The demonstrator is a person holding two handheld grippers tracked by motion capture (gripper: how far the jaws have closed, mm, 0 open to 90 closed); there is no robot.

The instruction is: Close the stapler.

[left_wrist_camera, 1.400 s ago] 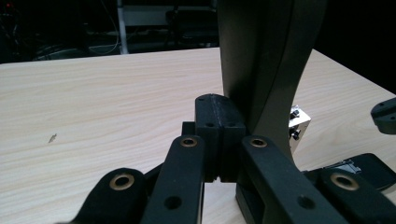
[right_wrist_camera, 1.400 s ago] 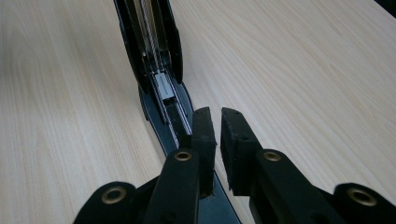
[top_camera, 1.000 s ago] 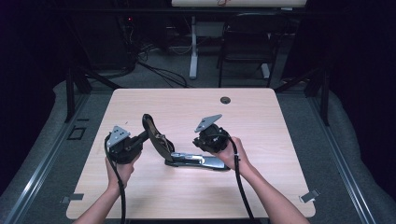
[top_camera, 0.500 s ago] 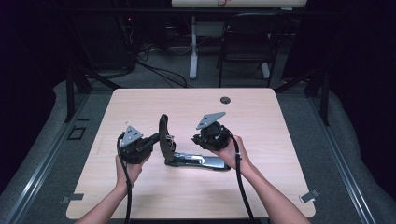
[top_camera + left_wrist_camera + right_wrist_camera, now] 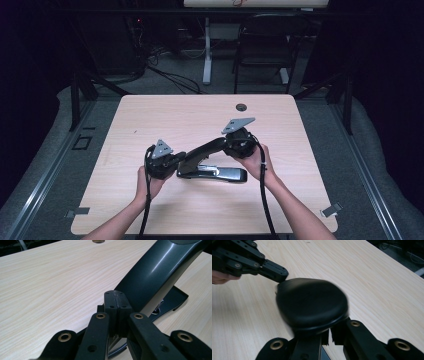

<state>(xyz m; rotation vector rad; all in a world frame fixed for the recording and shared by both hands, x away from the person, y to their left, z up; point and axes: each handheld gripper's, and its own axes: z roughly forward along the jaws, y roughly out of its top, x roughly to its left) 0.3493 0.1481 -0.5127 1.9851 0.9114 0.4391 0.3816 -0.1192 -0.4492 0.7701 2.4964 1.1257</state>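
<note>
I've got the stapler (image 5: 212, 167) lying on the desk (image 5: 200, 112) between my two hands, base flat, its top arm half raised. My left claw (image 5: 176, 161) has its jaws together with nothing between them, tips resting against the side of the arm low down near the hinge. My right claw (image 5: 226, 145) also looks closed, sitting just behind the rounded front end of the arm. To bring that arm down cleanly I'd push from above with the left, steady and slow, and let the right guide the tip so the base doesn't skid.
</note>
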